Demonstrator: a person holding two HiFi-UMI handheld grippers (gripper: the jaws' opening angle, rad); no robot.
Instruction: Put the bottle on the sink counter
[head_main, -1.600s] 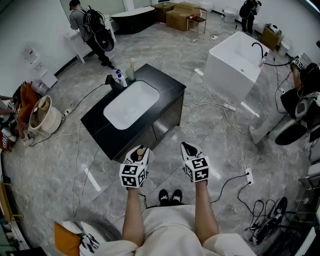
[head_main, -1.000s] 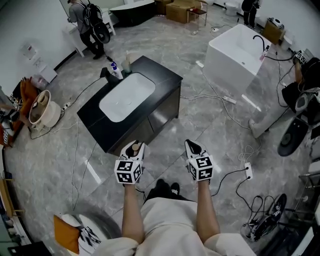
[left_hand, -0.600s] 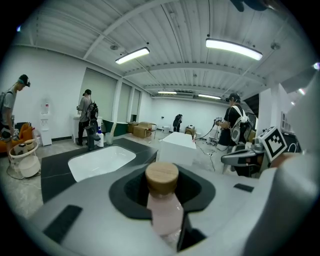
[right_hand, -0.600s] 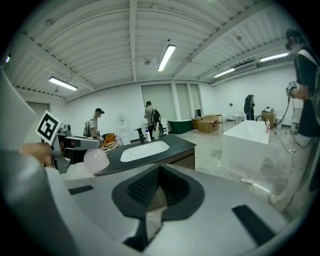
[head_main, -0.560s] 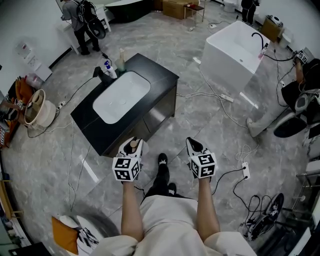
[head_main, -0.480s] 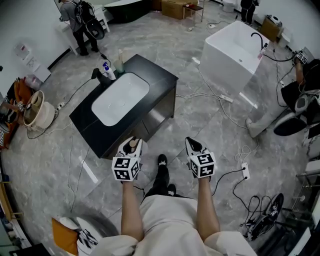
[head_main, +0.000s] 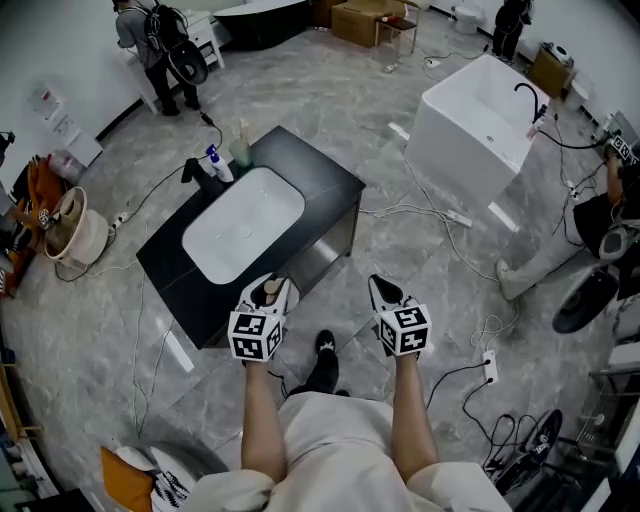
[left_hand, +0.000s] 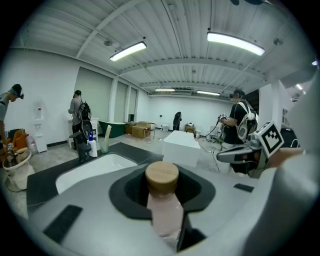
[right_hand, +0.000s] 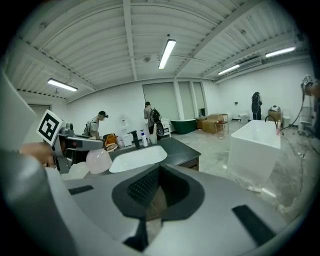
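Observation:
A pale pink bottle (left_hand: 163, 212) with a wooden cap (head_main: 270, 288) sits between the jaws of my left gripper (head_main: 266, 297), which is shut on it. The right gripper view shows its rounded body (right_hand: 98, 161) sticking out of the left gripper. In the head view the left gripper hovers over the near corner of the black sink counter (head_main: 330, 190), which holds a white basin (head_main: 243, 228). My right gripper (head_main: 383, 293) hangs over the floor to the counter's right, shut with nothing in it. In the left gripper view the counter (left_hand: 42, 176) lies ahead and to the left.
At the counter's far end stand a black faucet (head_main: 190, 170), a white bottle with a blue top (head_main: 213, 163) and a cup (head_main: 241, 151). A white tub (head_main: 475, 125) stands to the right. Cables (head_main: 420, 212) cross the floor. People stand at the back and right.
Both grippers have moved forward toward the counter as the person stepped. The left one, still holding the bottle, now overlaps the counter's near corner.

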